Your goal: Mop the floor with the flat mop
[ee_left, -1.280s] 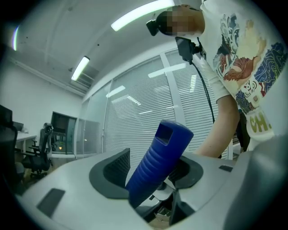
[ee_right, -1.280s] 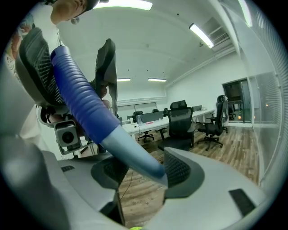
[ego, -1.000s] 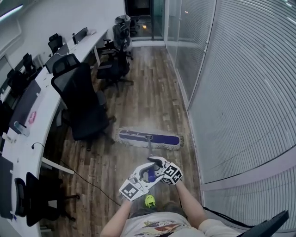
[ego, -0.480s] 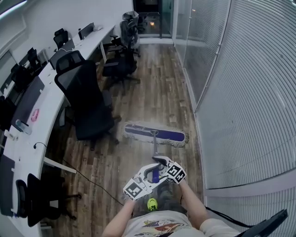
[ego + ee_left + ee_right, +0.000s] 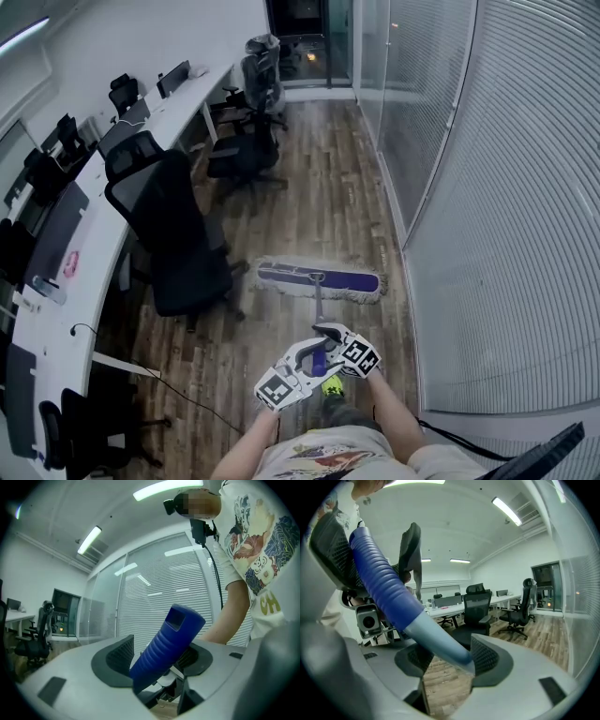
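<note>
Observed: the flat mop head (image 5: 321,280) lay crosswise on the wood floor (image 5: 319,169), between a black office chair (image 5: 178,246) and the blind-covered glass wall (image 5: 497,234). The mop handle (image 5: 318,302) ran back toward the person. The left gripper (image 5: 312,364) and right gripper (image 5: 328,334) both held its blue grip; the left's jaws had just been opening around it. A white desk (image 5: 103,187) lined the left side. A cable (image 5: 187,394) trailed beneath.

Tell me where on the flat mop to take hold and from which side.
Take the blue ribbed sleeve at the top end, with a second hold below on the bare grey pole. Come in from the sides, square across the pole: it slants up from the mop head on the floor, and the ribs should resist slipping.
</note>
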The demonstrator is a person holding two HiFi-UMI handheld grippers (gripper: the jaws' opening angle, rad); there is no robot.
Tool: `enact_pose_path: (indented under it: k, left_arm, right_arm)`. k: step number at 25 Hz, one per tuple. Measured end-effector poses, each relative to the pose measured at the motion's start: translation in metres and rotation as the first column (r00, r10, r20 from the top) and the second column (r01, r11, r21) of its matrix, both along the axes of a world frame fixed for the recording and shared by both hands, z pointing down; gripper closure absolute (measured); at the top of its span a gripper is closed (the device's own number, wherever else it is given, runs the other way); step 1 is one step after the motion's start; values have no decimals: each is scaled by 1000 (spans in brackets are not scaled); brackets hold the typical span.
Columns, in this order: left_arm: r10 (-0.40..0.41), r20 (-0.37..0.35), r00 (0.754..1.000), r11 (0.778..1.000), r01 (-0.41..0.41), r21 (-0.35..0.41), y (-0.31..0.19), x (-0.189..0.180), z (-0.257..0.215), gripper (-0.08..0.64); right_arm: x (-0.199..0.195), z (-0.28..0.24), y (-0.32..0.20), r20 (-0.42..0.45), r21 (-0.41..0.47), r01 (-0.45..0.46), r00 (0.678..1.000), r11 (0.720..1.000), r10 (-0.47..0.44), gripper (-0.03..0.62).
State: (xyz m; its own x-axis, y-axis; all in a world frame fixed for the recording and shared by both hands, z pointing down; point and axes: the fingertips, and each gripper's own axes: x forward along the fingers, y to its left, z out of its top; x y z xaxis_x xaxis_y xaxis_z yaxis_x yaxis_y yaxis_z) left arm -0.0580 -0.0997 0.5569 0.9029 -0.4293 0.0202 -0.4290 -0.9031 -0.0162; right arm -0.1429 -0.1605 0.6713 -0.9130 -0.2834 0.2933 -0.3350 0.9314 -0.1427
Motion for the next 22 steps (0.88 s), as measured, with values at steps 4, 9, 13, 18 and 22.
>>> enact_pose_path:
  k: [4, 9, 13, 18, 22]
  left_arm:
    - [-26, -22, 999, 1000, 27, 11, -63, 17, -15, 332]
    - [-70, -47, 996, 998, 70, 8, -129, 20, -17, 333]
    - [-77, -31, 997, 997, 78, 10, -166, 29, -13, 331]
    - [-65, -1, 998, 998, 65, -18, -186, 36, -3, 330]
    - [-62, 2, 998, 998, 62, -8, -200, 46, -9, 330]
  right_arm:
    - [17, -12, -59, 26, -6, 5, 1000, 1000, -5, 376]
    - [22, -20, -122, 48, -6, 27, 999, 1000, -26, 376]
    - [29, -12, -159, 24, 6, 46, 999, 999, -46, 376]
    - [33, -3, -179, -14, 2, 66, 998, 998, -66, 376]
    - [43, -10, -194, 19, 1, 51, 999, 999, -51, 376]
